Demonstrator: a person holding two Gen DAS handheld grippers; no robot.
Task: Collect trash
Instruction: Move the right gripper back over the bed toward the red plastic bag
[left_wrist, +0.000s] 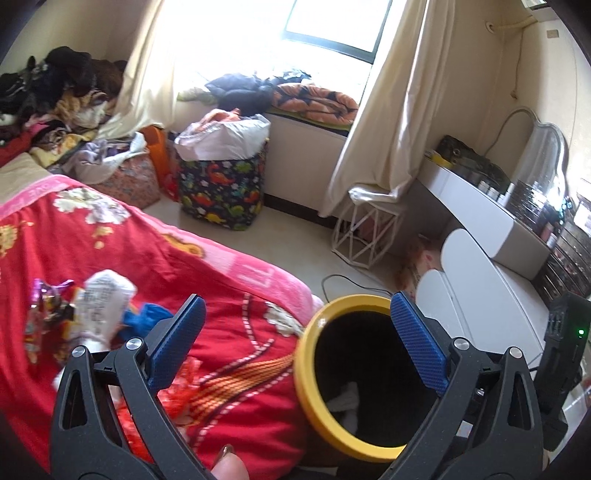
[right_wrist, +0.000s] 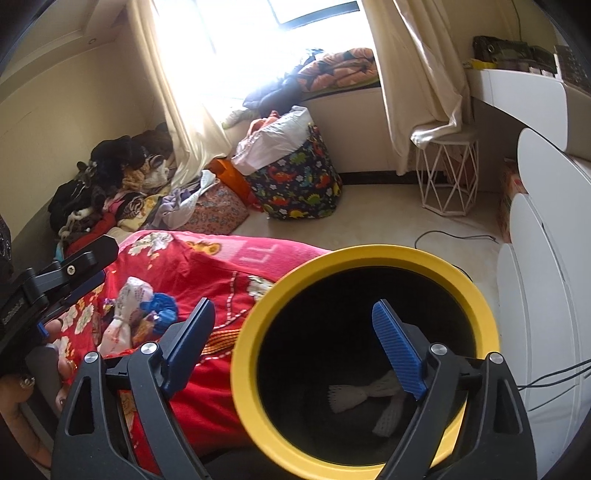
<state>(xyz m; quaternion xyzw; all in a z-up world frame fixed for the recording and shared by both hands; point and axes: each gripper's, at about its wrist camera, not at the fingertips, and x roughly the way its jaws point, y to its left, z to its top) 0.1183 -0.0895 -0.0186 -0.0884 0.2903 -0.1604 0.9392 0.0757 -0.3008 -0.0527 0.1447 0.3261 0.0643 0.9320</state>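
Observation:
A black bin with a yellow rim (left_wrist: 314, 398) (right_wrist: 251, 369) stands against the side of the bed, and white foam netting (right_wrist: 354, 397) (left_wrist: 345, 400) lies at its bottom. On the red flowered blanket (left_wrist: 221, 295) sit a crumpled white printed wrapper (left_wrist: 105, 306) (right_wrist: 129, 310), a purple foil wrapper (left_wrist: 48, 306) and a blue scrap (left_wrist: 147, 317) (right_wrist: 160, 308). My left gripper (left_wrist: 298, 302) is open and empty, straddling the bed edge and the bin's rim. My right gripper (right_wrist: 293, 306) is open and empty above the bin's mouth.
A dinosaur-print basket (left_wrist: 221, 192) stuffed with bags stands on the floor by the window. Beside it are a white wire stool (left_wrist: 365, 229), a white dresser (left_wrist: 480, 221) and a black cable (right_wrist: 454, 234). Clothes are piled (left_wrist: 55, 96) at the head of the bed.

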